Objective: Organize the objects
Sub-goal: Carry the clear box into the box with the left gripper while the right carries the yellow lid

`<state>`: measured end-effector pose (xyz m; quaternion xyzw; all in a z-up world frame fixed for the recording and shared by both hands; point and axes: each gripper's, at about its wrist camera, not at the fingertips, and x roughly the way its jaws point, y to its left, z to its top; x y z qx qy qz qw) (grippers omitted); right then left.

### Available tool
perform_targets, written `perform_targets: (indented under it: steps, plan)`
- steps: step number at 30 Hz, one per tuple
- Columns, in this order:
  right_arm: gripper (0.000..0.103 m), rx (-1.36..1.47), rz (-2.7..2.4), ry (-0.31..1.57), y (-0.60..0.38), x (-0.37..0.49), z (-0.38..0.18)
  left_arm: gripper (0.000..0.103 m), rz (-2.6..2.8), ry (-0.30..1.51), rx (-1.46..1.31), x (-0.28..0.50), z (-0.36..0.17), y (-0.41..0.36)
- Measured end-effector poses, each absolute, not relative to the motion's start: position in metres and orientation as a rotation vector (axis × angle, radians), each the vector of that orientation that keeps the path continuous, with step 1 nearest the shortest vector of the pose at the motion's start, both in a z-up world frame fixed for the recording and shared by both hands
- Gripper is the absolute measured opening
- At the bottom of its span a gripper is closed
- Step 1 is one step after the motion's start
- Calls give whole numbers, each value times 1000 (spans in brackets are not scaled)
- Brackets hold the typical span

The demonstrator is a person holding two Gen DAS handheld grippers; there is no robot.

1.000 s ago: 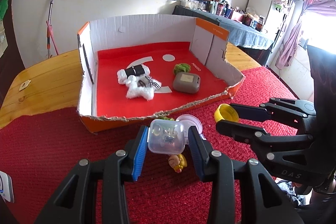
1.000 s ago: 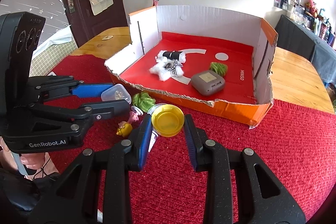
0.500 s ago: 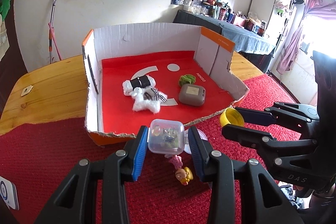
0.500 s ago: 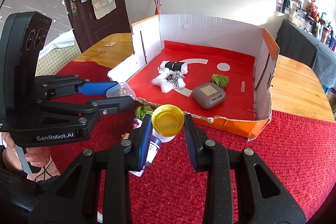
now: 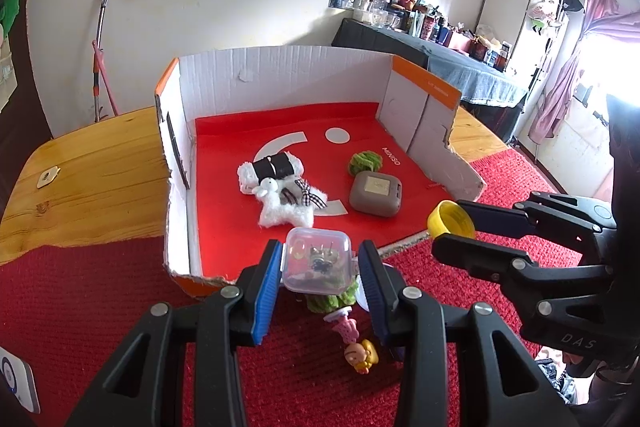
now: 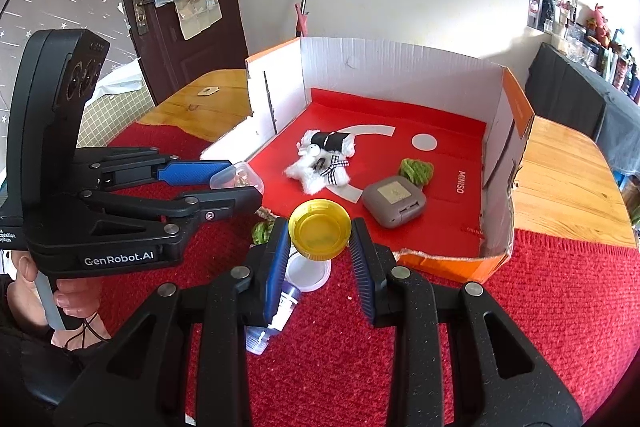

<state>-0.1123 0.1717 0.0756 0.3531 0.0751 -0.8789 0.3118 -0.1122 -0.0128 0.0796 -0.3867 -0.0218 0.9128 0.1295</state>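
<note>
left tongs (image 5: 319, 265) grip a clear box (image 5: 318, 261); right tongs (image 6: 320, 239) grip a yellow cap (image 6: 320, 234), both at the tray's (image 5: 280, 77) torn front edge. inside: two plush toys, one green ball, one grey case (image 5: 375, 194). both have moved closer since a second ago.

My left claw (image 5: 318, 263) is clamped and angled downward; my right claw (image 6: 320, 241) beside it is pinched nearly shut, angled likewise.
</note>
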Motion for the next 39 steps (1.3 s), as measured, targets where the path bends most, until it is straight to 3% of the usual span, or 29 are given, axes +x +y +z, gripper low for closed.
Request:
perform_targets:
  steps: [39]
  plan:
    - [29,1059,-2257,161,165,-168,58,41,2621,-71,-1208,-166,63,-15]
